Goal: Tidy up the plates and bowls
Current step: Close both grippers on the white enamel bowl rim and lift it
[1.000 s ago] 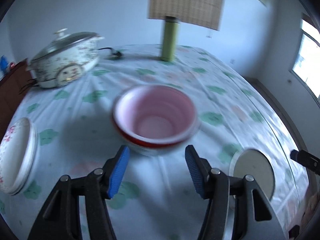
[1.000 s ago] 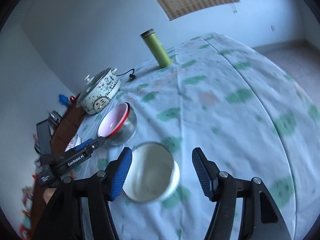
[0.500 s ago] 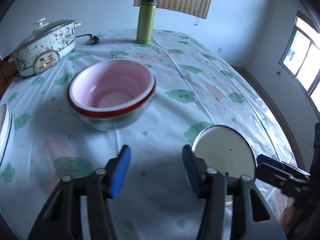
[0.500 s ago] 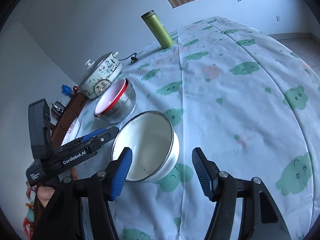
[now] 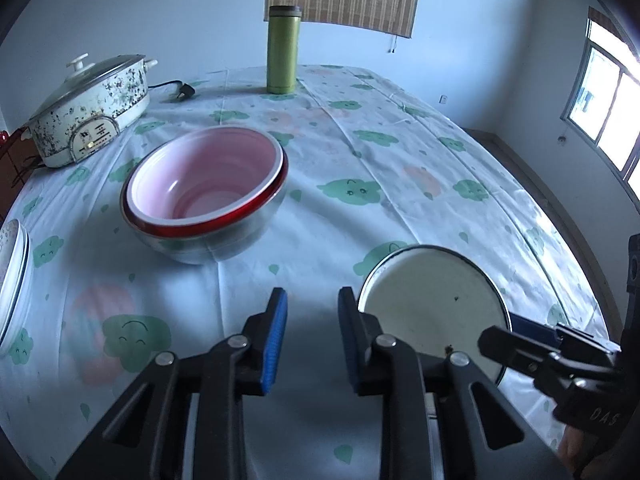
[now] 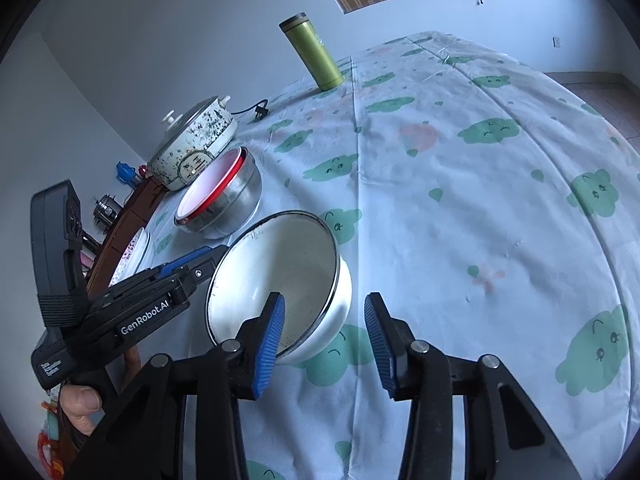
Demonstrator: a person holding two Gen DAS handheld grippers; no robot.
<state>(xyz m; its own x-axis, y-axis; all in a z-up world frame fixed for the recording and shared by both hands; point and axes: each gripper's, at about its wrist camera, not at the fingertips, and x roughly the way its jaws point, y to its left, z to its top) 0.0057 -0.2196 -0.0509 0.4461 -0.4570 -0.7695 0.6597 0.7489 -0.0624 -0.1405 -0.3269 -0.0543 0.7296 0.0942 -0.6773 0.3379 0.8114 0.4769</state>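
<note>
stack of plates (image 5: pixel 12 280) at left table edge, then steel bowl w/ pink bowl inside (image 5: pixel 204 196). left gripper (image 5: pixel 312 332) jaws closing, nothing btw them, just left of white enamel bowl (image 5: pixel 434 304). right gripper (image 6: pixel 325 328) closing around this bowl's near rim, pads not pressing yet.

We lose the stacked plates (image 5: pixel 12 280) at the left edge, white bowl's (image 5: pixel 432 308) near rim behind the left gripper (image 5: pixel 312 340).

Both hand-held grippers (image 5: pixel 312 316) (image 6: pixel 325 320) narrowed, nearing the white bowl (image 6: pixel 280 276).
</note>
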